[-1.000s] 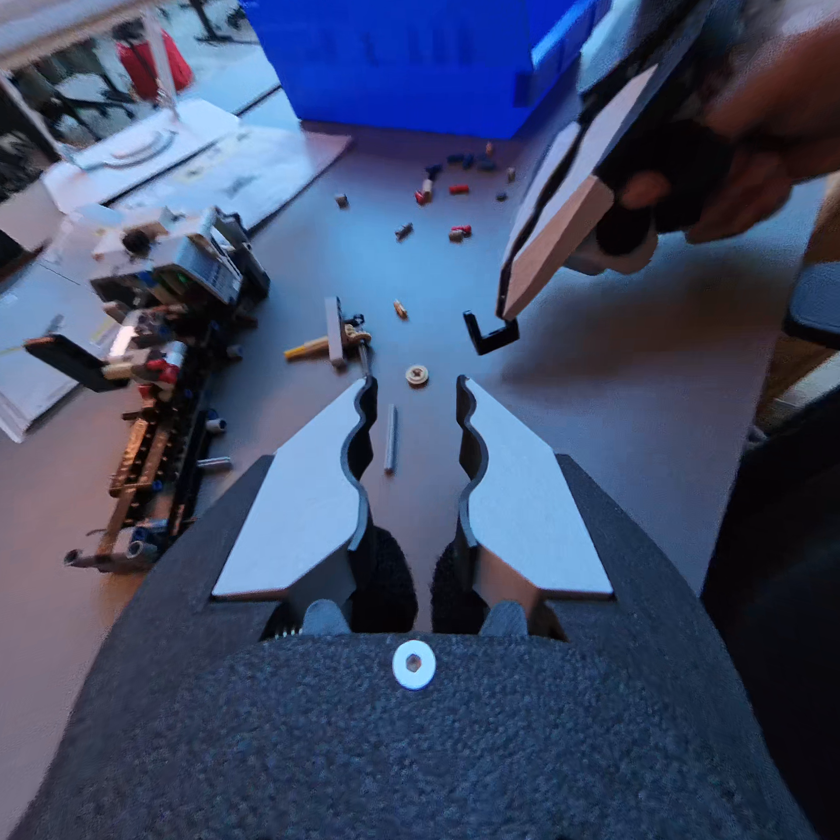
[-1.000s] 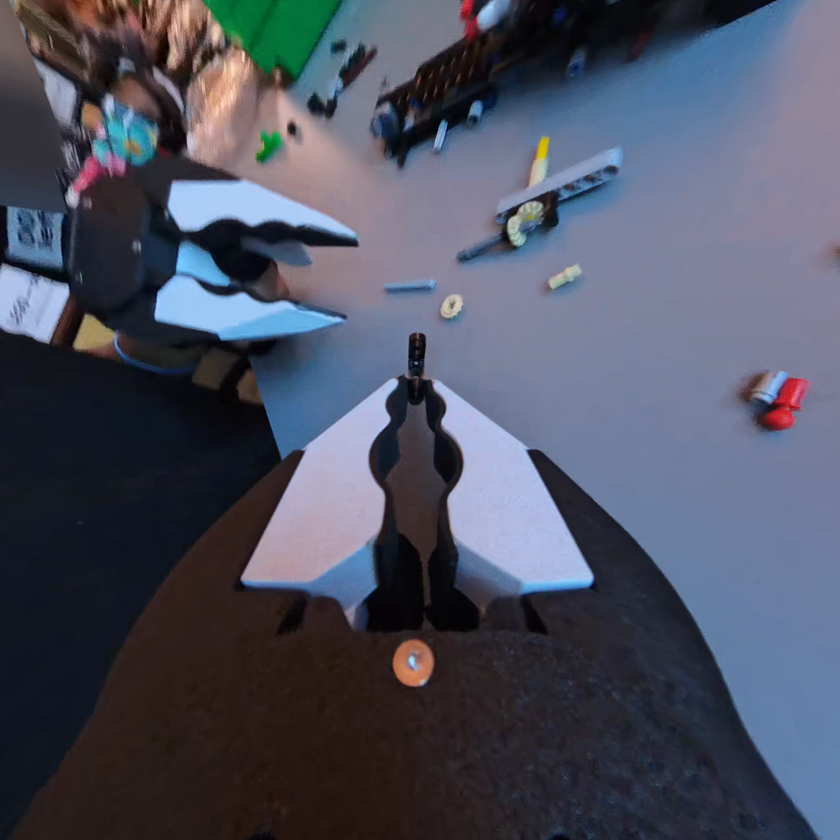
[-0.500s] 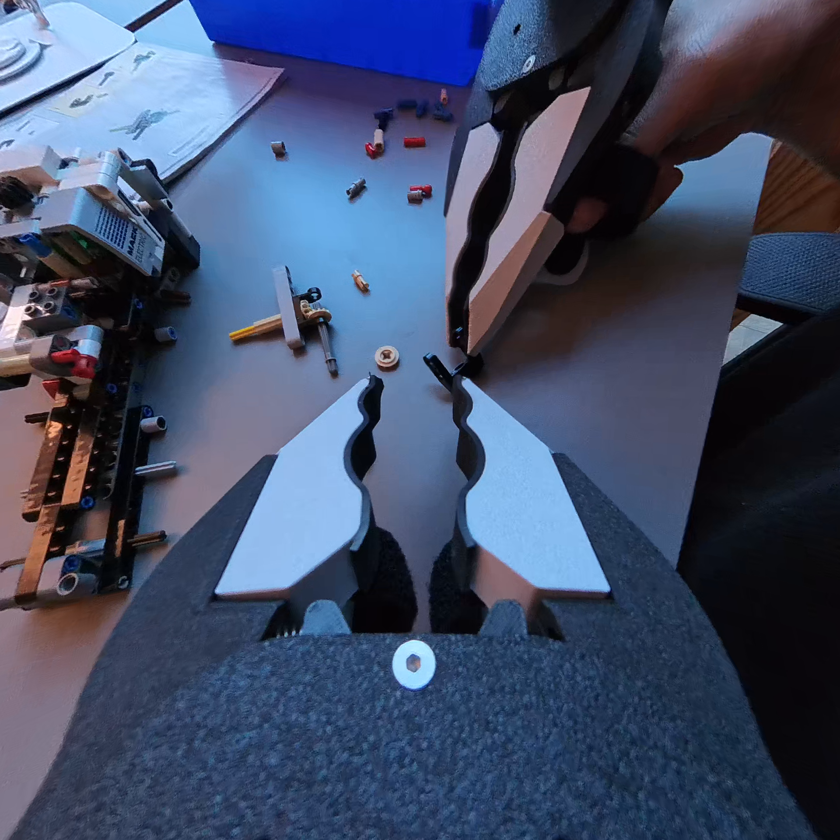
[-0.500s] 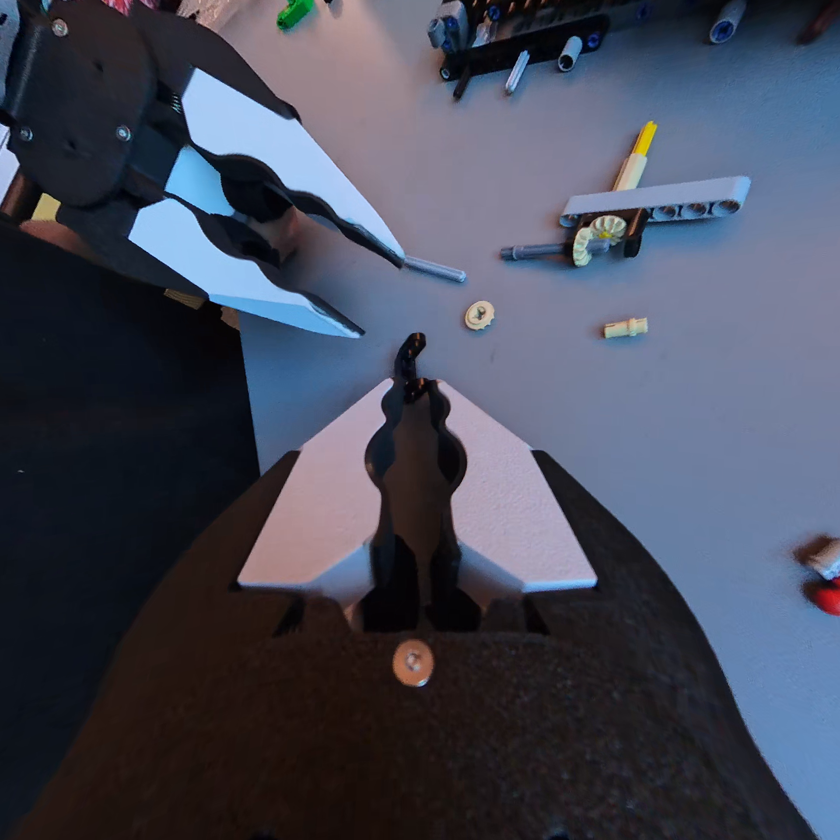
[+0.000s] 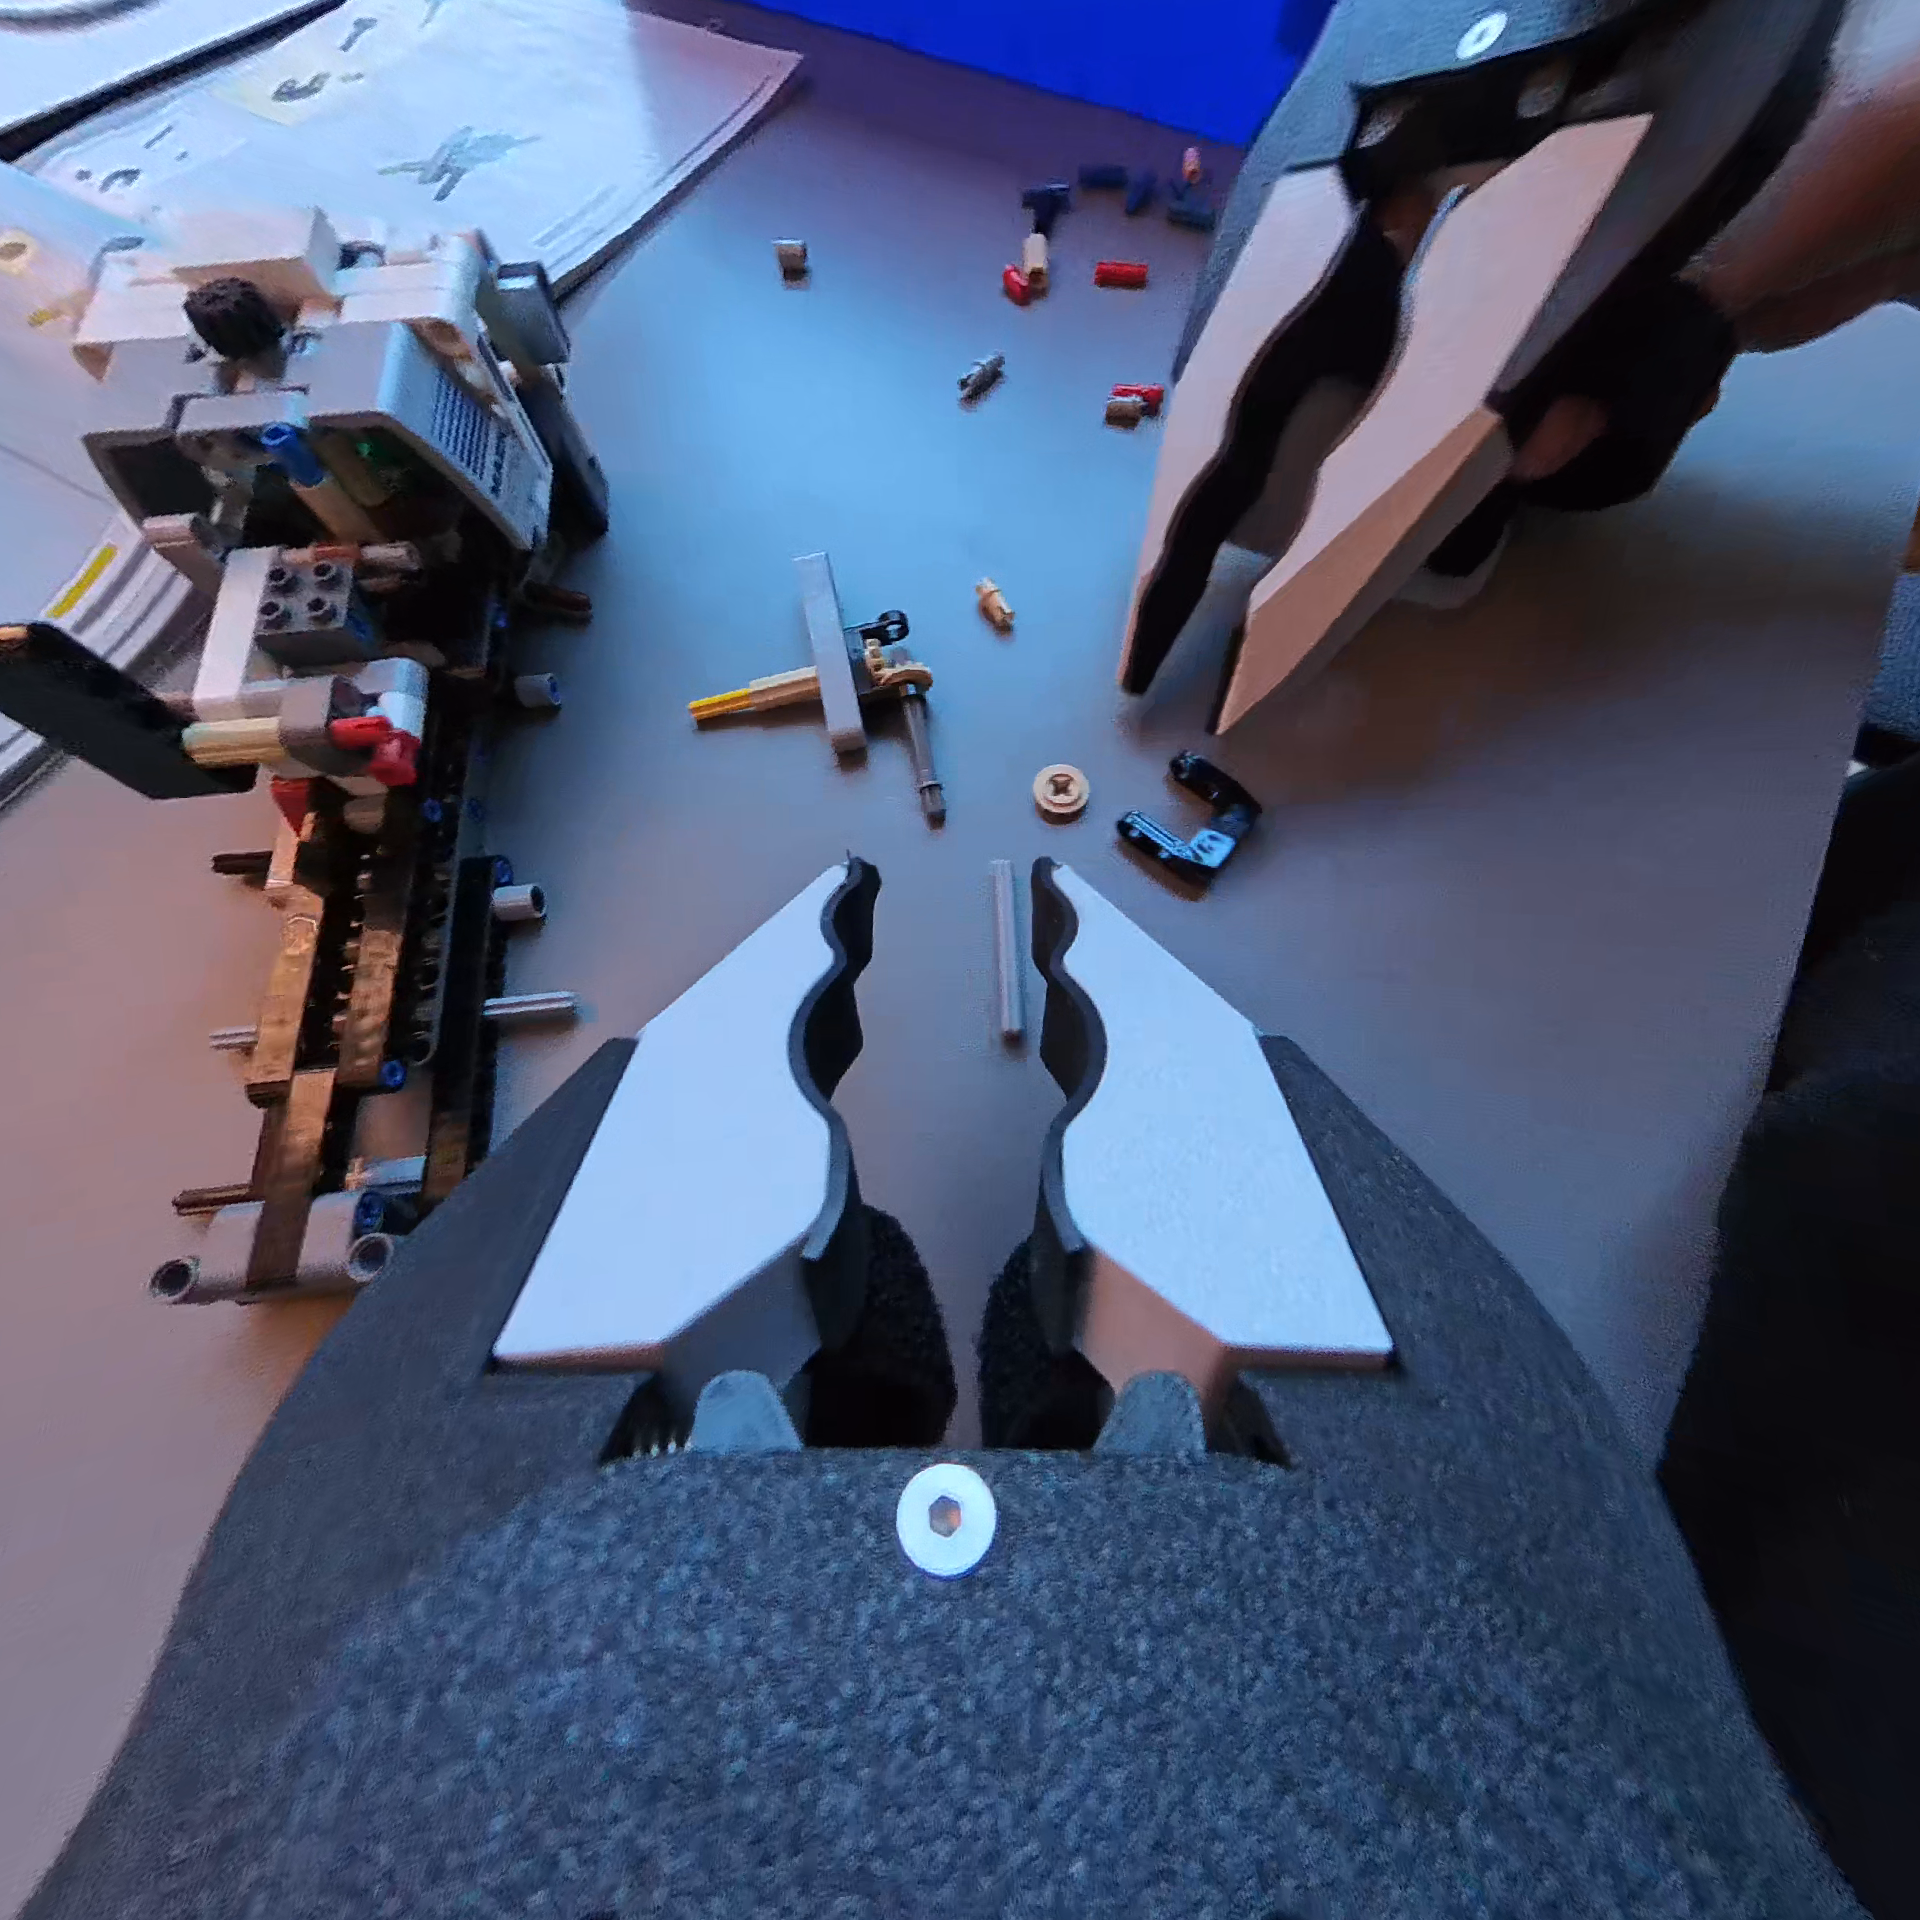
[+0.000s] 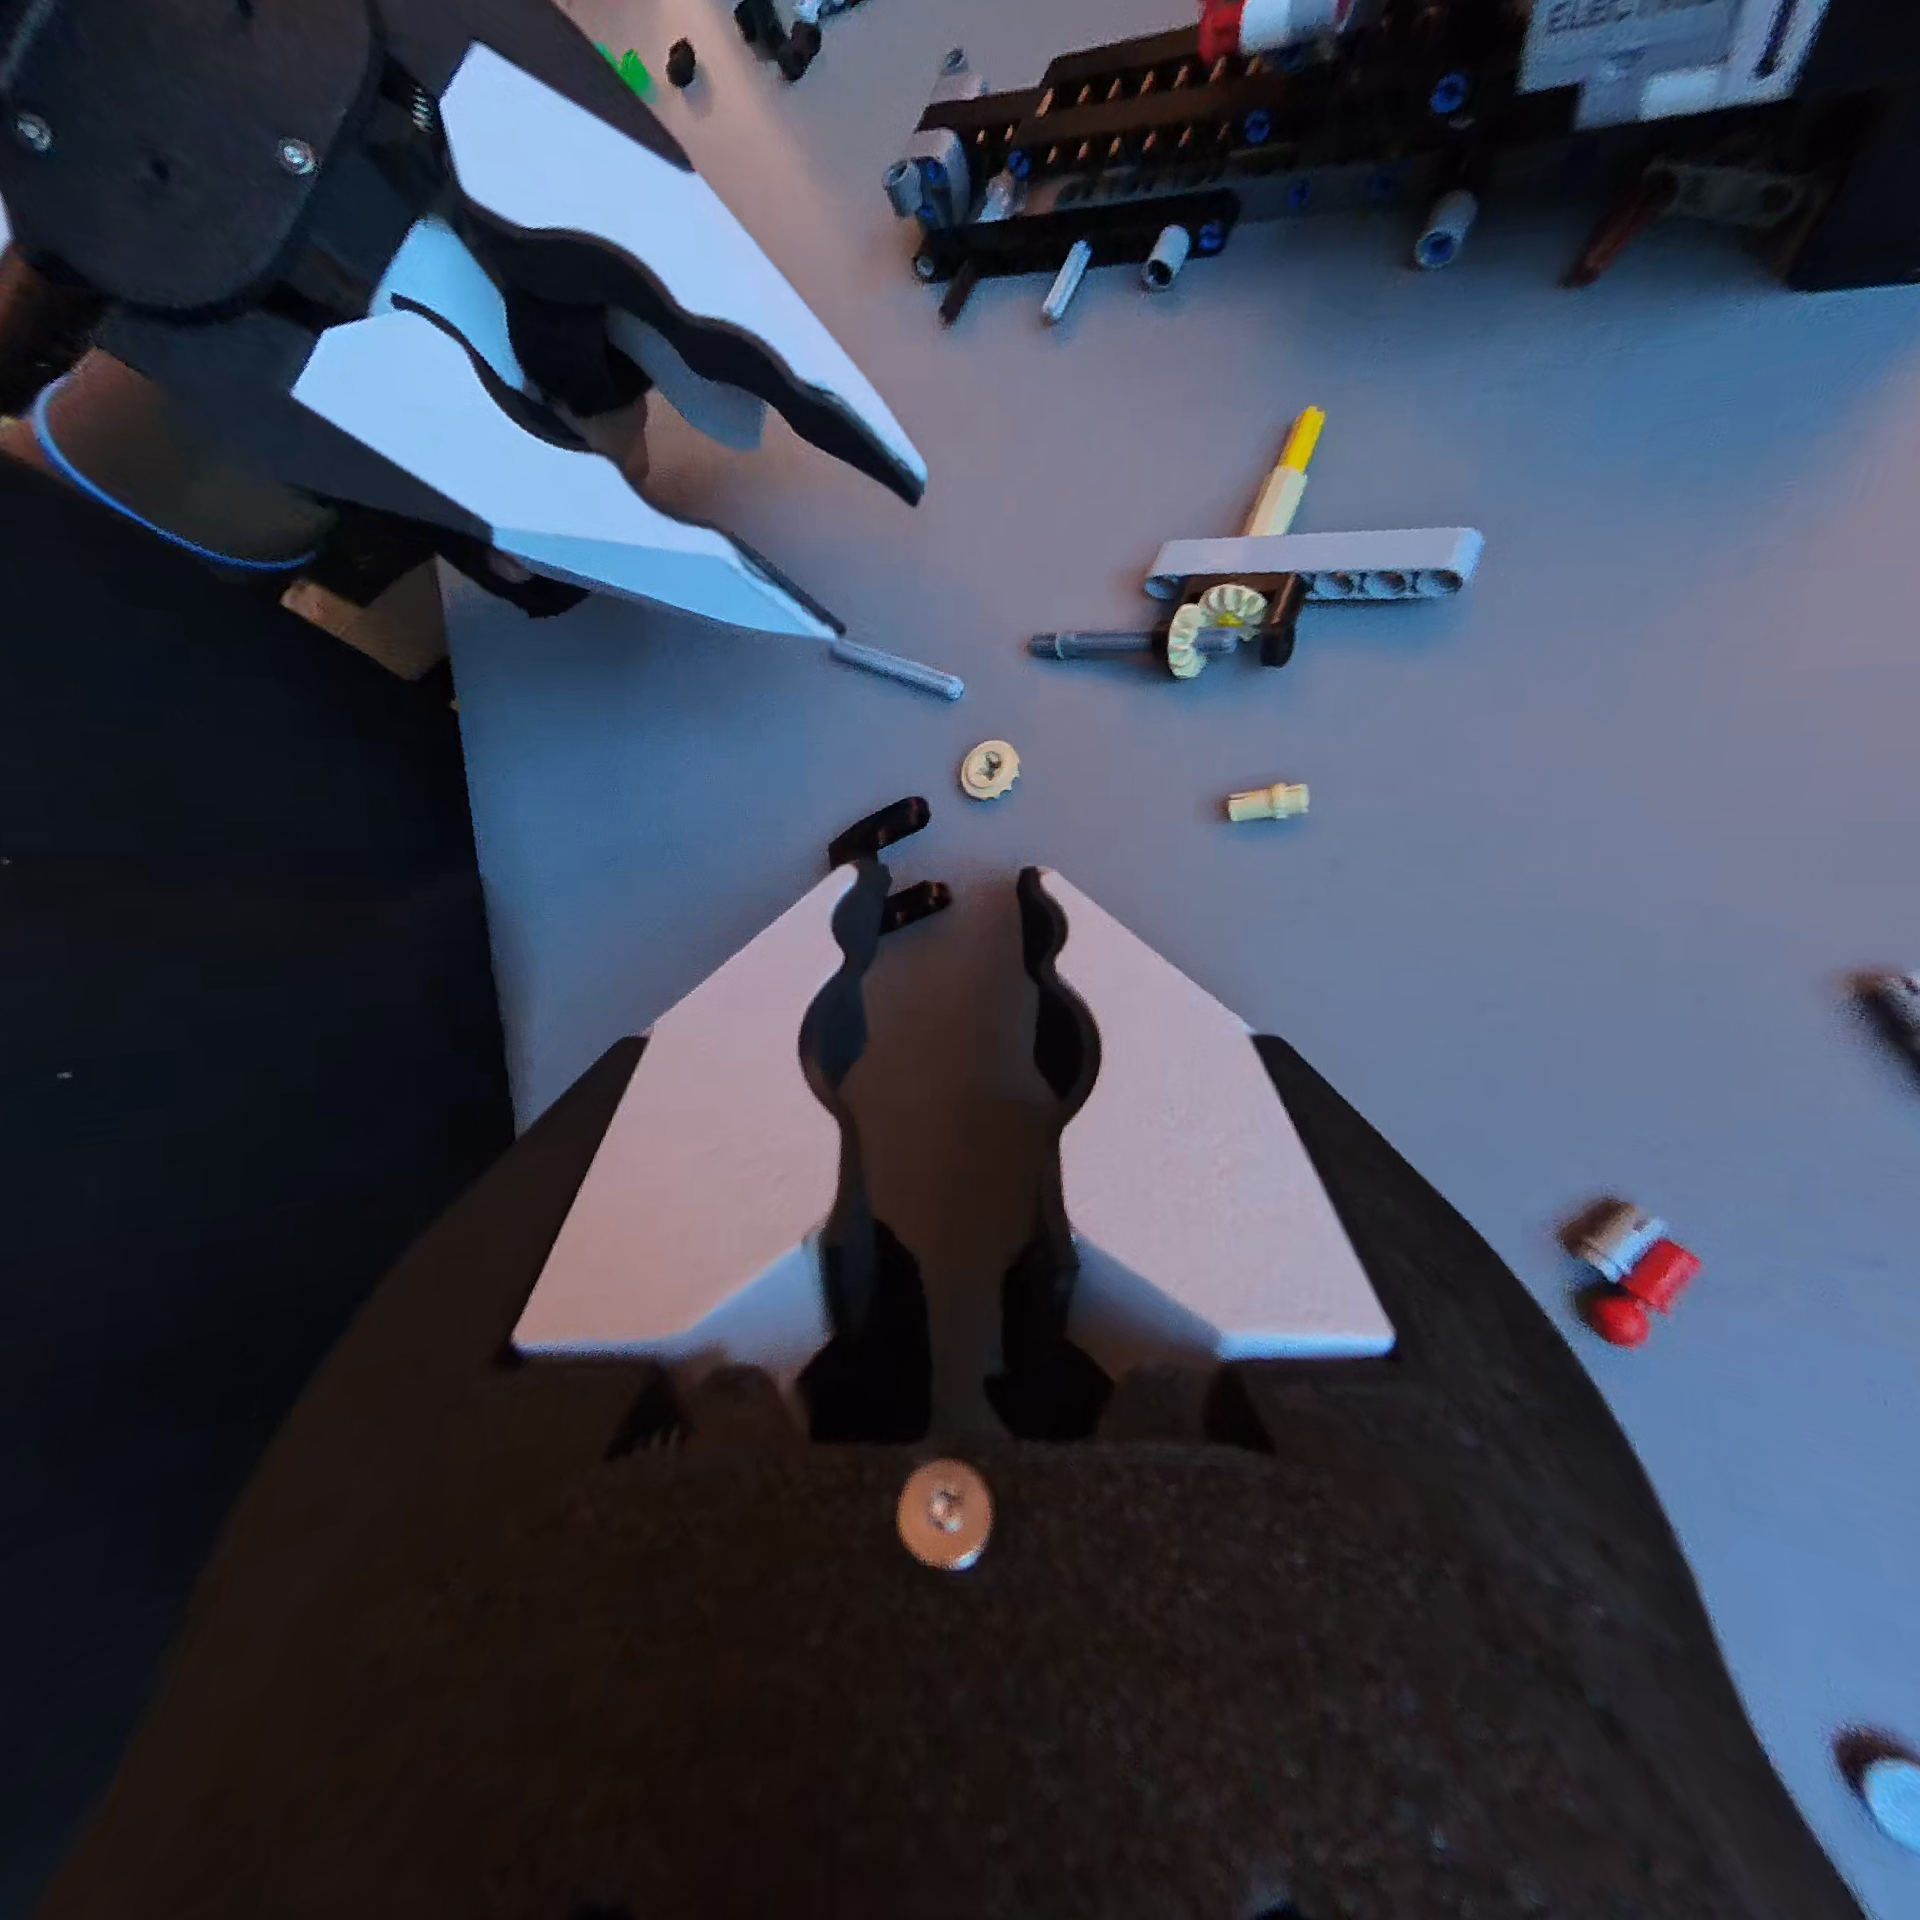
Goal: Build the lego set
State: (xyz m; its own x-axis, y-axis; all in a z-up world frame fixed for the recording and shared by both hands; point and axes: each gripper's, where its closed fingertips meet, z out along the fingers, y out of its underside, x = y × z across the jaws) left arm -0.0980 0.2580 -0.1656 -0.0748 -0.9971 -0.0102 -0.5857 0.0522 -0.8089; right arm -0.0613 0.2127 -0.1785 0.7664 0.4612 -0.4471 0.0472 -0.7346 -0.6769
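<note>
Both tools spread and empty: black bent lego piece (image 5: 1190, 823) lay loose on tabletop (image 5: 1455, 987) just beside tan round piece (image 5: 1061, 792), right tool (image 6: 945, 883) over it, left tool (image 5: 956, 883) straddling grey axle (image 5: 1006, 951) nearby.

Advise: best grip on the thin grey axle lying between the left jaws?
Take the thin grey axle across its middle, coming straight down from above. It lies flat on the table, running along the left gripper, close beside the right-hand finger. So probably shift right to centre it, then close across its narrow width. The ends are free, nothing touching.
</note>
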